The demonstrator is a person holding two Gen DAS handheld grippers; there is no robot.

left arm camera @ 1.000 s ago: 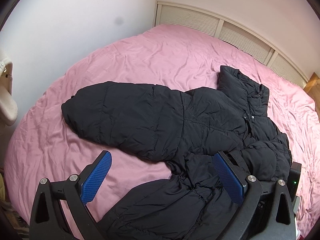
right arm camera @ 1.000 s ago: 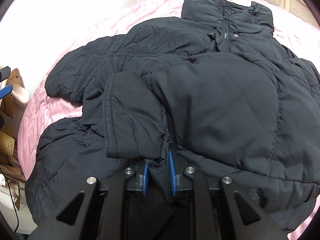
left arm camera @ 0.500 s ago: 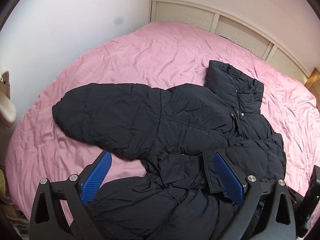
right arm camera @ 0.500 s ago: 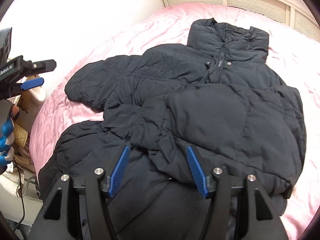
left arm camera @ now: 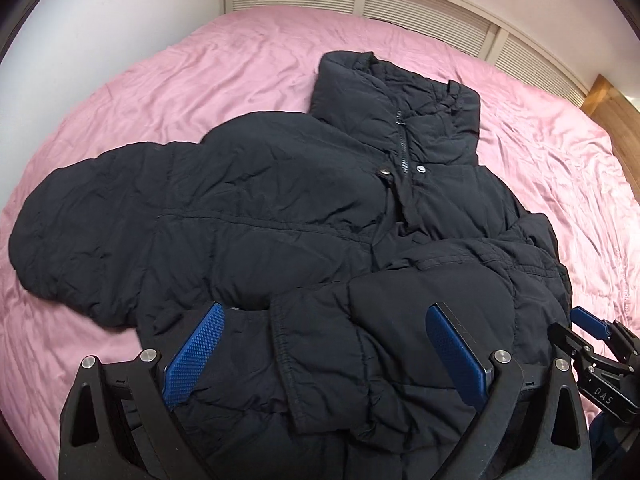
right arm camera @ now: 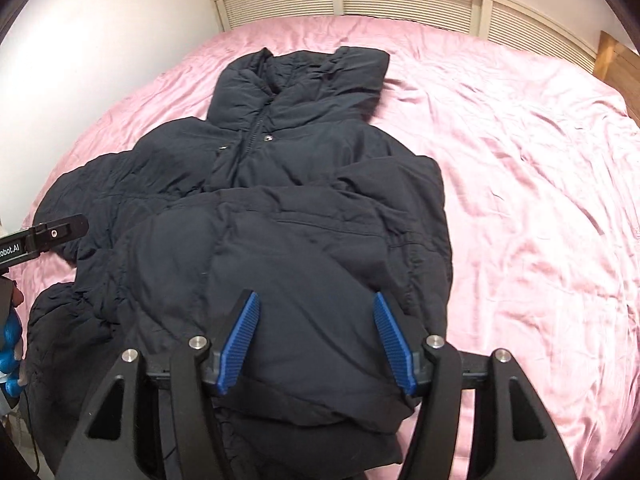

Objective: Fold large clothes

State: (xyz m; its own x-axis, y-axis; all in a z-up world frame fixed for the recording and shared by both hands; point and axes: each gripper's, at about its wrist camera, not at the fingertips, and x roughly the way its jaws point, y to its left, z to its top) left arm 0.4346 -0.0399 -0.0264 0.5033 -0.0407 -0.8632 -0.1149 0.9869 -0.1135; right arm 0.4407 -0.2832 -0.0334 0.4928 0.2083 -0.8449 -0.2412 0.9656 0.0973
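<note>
A black puffer jacket [left arm camera: 280, 208] lies front up on the pink bed, collar [left arm camera: 396, 104] toward the headboard. One sleeve [left arm camera: 80, 216] stretches out to the left. The other sleeve is folded across the chest, its cuff [left arm camera: 288, 344] pointing left. My left gripper [left arm camera: 326, 308] hovers open and wide just over that cuff, its pads apart from the cloth. My right gripper [right arm camera: 315, 296] is open above the folded sleeve [right arm camera: 280, 264] near the jacket's [right arm camera: 304, 184] right side, with nothing pinched. The right gripper's tip [left arm camera: 592, 344] shows at the lower right of the left wrist view.
The pink sheet [right arm camera: 520, 200] spreads wide to the right of the jacket. A slatted cream headboard [left arm camera: 400, 4] and white walls close the far side. A wooden piece [left arm camera: 612, 108] stands at the far right corner. A blue-gloved hand [right arm camera: 10, 332] shows at the left edge.
My right gripper opened, let go of the sleeve cuff it pinched and drew back to the right. My left gripper swung right and lower over the jacket's folded sleeve.
</note>
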